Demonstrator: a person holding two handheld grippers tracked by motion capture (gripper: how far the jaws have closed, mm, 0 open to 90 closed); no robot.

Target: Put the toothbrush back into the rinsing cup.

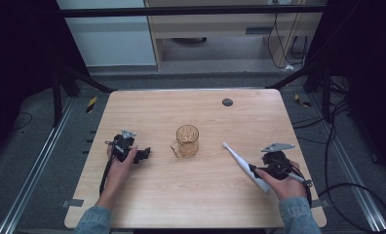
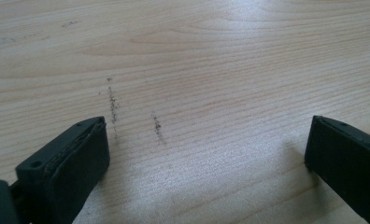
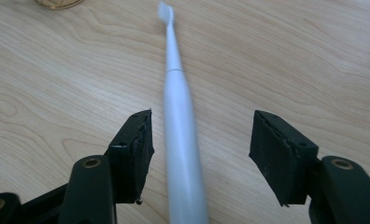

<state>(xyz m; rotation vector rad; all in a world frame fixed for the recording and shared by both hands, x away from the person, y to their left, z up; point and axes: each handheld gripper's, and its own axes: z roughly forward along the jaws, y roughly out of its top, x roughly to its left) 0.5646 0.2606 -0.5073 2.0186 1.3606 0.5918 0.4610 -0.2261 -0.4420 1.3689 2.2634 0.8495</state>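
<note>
I am working with the right gripper [image 3: 199, 154] low in the right gripper view, its jaws standing wide on either side of the toothbrush [image 3: 181, 140], which is lying flat on the surface [image 1: 201, 195] with its bristle end toward the top of the frame. In the high view the toothbrush [image 1: 242, 163] is lying at lower right, head pointing up and left toward the mug [image 1: 186, 140] at frame centre, and my right gripper [image 1: 274, 163] is sitting over its handle end.

The handle is running nearer the left jaw than the right, so if I am closing from here, I judge one pad will be meeting it first and shoving it sideways; a smooth round handle could be rolling or squirting out rather than seating. It is also lying flat, so jaws too high would be pinching only its top and slipping off, while jaws too low would be scraping the wood.

The left gripper [image 2: 206, 154] is hovering over bare wood in the left gripper view, jaws wide with nothing between them; in the high view it [image 1: 132, 152] is lying at centre left, beside the mug but apart from it. The mug is looking like glass, so a careless sweep from either side could be tipping it.
</note>
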